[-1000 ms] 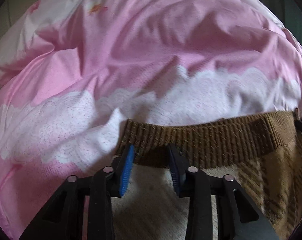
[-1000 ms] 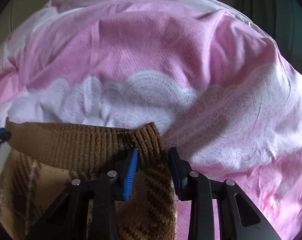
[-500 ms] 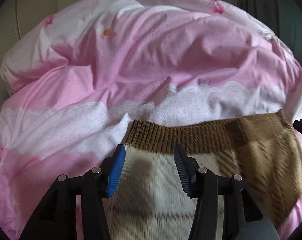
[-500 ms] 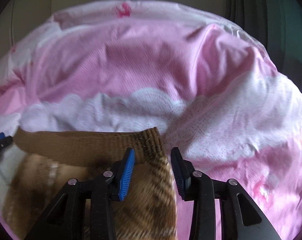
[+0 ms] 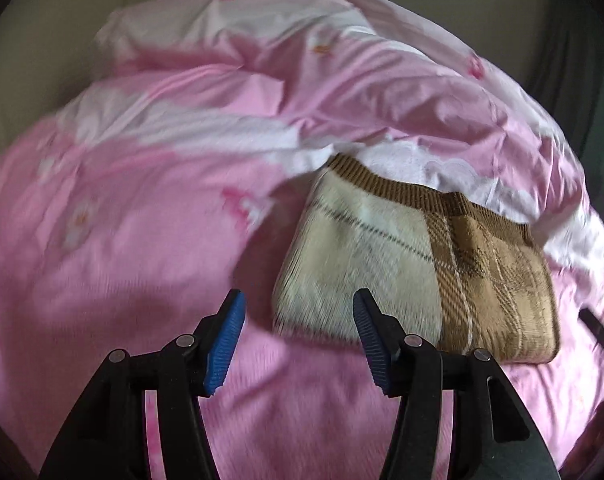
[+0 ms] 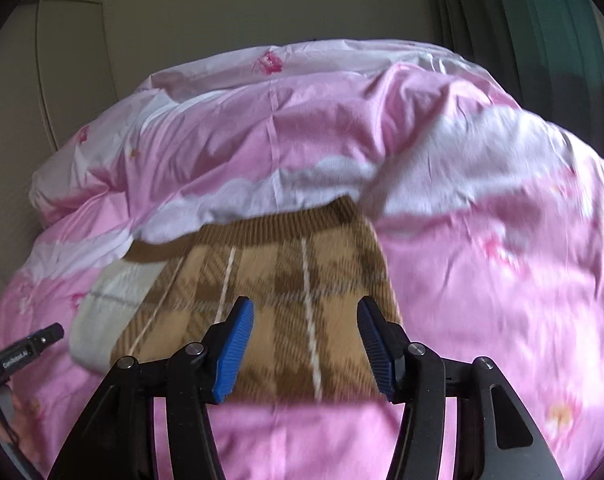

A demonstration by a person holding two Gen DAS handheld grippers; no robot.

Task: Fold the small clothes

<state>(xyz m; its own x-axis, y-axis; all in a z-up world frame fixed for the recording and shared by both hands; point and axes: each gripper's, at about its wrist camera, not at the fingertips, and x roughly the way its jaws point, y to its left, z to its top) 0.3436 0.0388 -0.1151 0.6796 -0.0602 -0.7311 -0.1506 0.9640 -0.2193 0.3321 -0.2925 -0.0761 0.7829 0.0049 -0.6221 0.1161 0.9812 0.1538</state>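
Note:
A small knitted garment (image 5: 414,264), cream on its left half and brown plaid on its right, lies folded flat on the pink bedding, its brown ribbed band (image 5: 406,190) at the far edge. My left gripper (image 5: 297,308) hovers before its near left corner, jaws opening, nothing pressed between the blue pads. In the right wrist view the garment (image 6: 285,288) fills the middle, and my right gripper (image 6: 305,312) hangs over its near plaid part, jaws also opening and gripping nothing. The left gripper's tip (image 6: 29,344) shows at the far left edge.
A bunched pink and white quilt (image 6: 302,140) rises behind the garment and laps over the ribbed band's far edge. A beige padded headboard (image 6: 61,60) stands beyond it. Dark green curtains (image 6: 562,40) hang at the right. Pink sheet (image 5: 101,260) spreads to the left.
Both grippers have let go of the ribbed band, opened wider and drawn back and up. The garment now lies flat, seen whole from farther away.

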